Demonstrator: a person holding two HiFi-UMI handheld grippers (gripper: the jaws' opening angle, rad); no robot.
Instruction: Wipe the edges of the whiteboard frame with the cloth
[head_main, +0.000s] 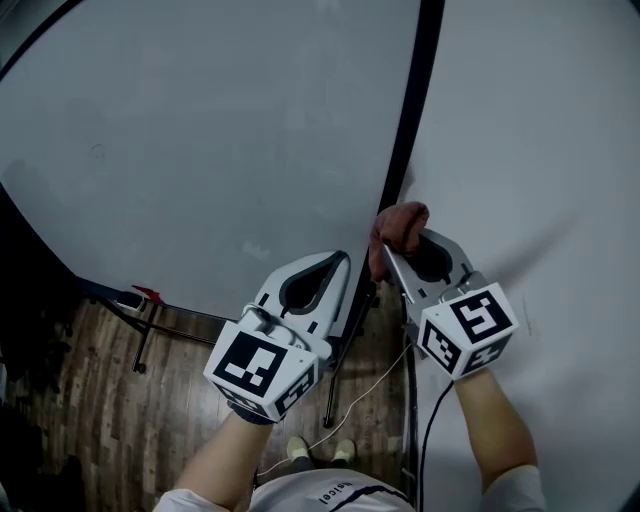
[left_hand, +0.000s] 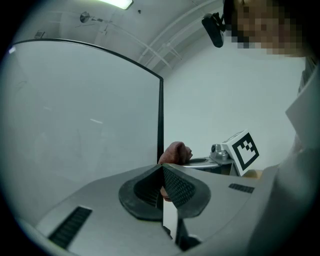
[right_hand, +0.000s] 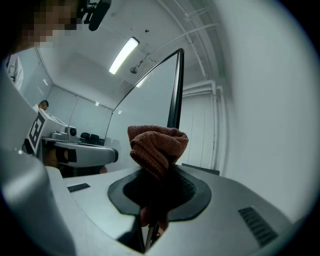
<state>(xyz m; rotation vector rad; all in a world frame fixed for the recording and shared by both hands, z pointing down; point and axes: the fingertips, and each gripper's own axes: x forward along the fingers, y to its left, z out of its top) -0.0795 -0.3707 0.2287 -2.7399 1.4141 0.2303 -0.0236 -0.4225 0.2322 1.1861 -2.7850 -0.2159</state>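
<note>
Rust-brown cloth (head_main: 400, 226) clamped in right claw (head_main: 390, 252), at the whiteboard's black frame (head_main: 411, 110); left claw (head_main: 342, 258) closed, empty, just left.

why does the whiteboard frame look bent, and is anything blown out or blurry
Head view: fisheye lens bows the straight black frame, light dim and even. Left gripper view: frame curves at its top corner, ceiling light blown out. Right gripper view: cloth sharp, corners fall to black.

The wooden floor (head_main: 90, 400) bears black stand legs (head_main: 143, 345) and the person's shoes (head_main: 300, 450).
</note>
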